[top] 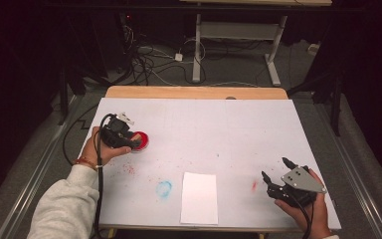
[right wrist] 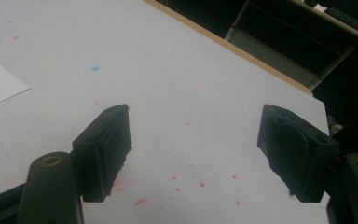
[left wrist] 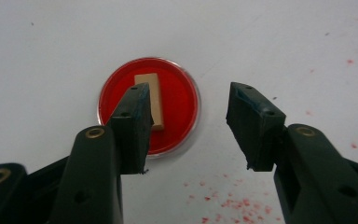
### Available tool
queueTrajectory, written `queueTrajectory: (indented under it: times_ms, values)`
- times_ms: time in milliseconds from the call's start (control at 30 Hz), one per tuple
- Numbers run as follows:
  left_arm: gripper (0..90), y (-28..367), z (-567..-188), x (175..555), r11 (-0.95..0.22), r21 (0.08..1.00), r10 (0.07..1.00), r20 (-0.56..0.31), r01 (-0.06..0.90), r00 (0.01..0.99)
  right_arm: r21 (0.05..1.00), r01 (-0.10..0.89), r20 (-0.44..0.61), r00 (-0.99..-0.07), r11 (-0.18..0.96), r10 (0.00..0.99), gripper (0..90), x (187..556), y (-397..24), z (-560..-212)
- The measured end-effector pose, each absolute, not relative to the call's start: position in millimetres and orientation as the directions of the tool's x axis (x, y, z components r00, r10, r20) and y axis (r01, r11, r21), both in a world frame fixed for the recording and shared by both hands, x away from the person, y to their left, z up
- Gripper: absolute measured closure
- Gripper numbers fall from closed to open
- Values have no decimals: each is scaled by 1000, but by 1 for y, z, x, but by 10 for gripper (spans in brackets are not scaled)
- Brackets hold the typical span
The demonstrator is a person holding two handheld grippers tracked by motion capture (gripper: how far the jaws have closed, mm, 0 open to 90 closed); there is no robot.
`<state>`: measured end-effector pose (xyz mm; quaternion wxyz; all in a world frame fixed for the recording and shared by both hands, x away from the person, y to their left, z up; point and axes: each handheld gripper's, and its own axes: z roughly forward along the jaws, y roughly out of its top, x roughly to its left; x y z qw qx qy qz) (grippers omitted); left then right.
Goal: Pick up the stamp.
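L gripper (left wrist: 186,126) hovers over the red ink pad (left wrist: 148,105), jaws partly spread w/ nothing between them; the small wooden stamp (left wrist: 150,100) stands on the pad, showing just past the near jaw's tip, not yet in the gap. In the high view the pad (top: 141,142) sits near the table's (top: 229,124) left edge, well left of and beyond the white paper sheet (top: 199,197), w/ a blue smudge (top: 163,188) between pad and sheet, just left of the sheet. R gripper (top: 274,175) rests well right of the sheet, jaws wide apart & empty. Step in hand, I'd say: pick the stamp off the pad. To do it well: shift the L gripper sideways so the stamp's narrow sides centre between both pads, drop low enough to catch the block, not the pad rim, squeeze evenly, lift straight up so the inked face doesn't smear. Risk: an off-centre pinch tips the stamp over on the ink.
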<state>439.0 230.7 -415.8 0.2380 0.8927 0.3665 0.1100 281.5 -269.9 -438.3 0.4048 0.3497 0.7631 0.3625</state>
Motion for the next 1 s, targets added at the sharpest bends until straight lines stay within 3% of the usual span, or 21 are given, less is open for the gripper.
queueTrajectory:
  times_ms: [267,567,833,1000]
  values:
    - [552,231,-422,450,-616,472,728,37,630,684,837,241,-361,-430,491,828,258,282,-271,-438]
    - [726,231,-427,454,-606,479,733,25,636,680,830,242,-372,-434,503,821,263,282,-269,-440]
    - [654,228,-428,455,-612,474,737,49,634,674,829,246,-371,-429,501,824,263,282,-270,-440]
    - [674,229,-429,456,-610,477,738,50,633,673,827,247,-372,-436,506,820,263,283,-269,-440]
